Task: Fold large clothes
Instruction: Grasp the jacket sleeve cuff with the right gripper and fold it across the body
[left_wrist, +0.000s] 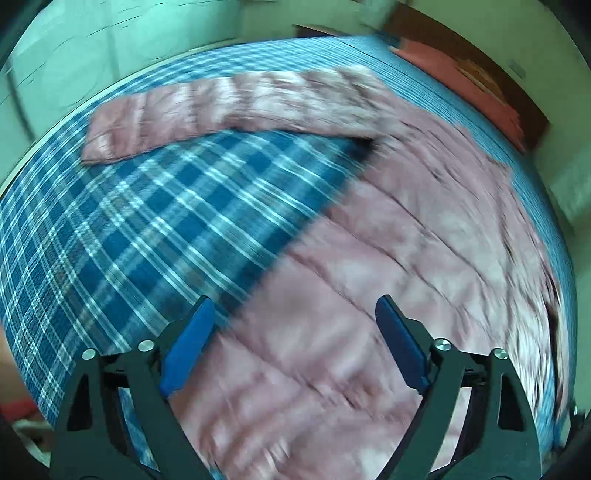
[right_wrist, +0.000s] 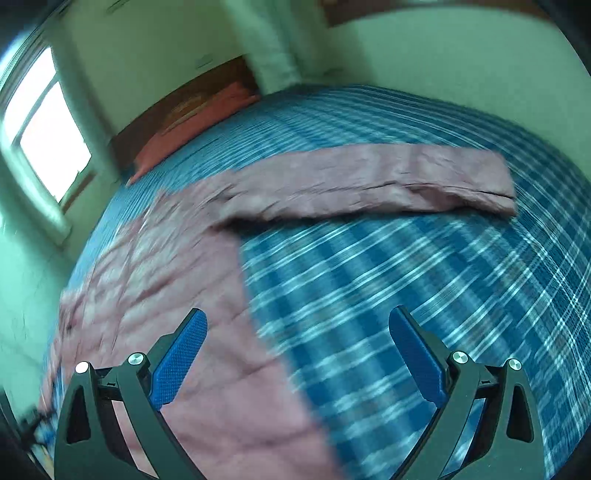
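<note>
Lying spread flat ahead of both tools: pink quilted padded jacket (left_wrist: 388, 258), sleeves reaching outward over blue plaid bedsheet (left_wrist: 129, 229). Hovering above it, left gripper (left_wrist: 295, 339) and right gripper (right_wrist: 297, 350) gaping wide, gripping nothing.

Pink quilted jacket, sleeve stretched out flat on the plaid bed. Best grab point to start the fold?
Grip the sleeve at its cuff end, coming in from beyond the cuff along the sleeve's length. It lies straight and flat on the plaid bed cover, away from the jacket body, so the cuff's free edge can likely be pinched. The right gripper is open and looks better placed, though blur hides edge detail.
</note>
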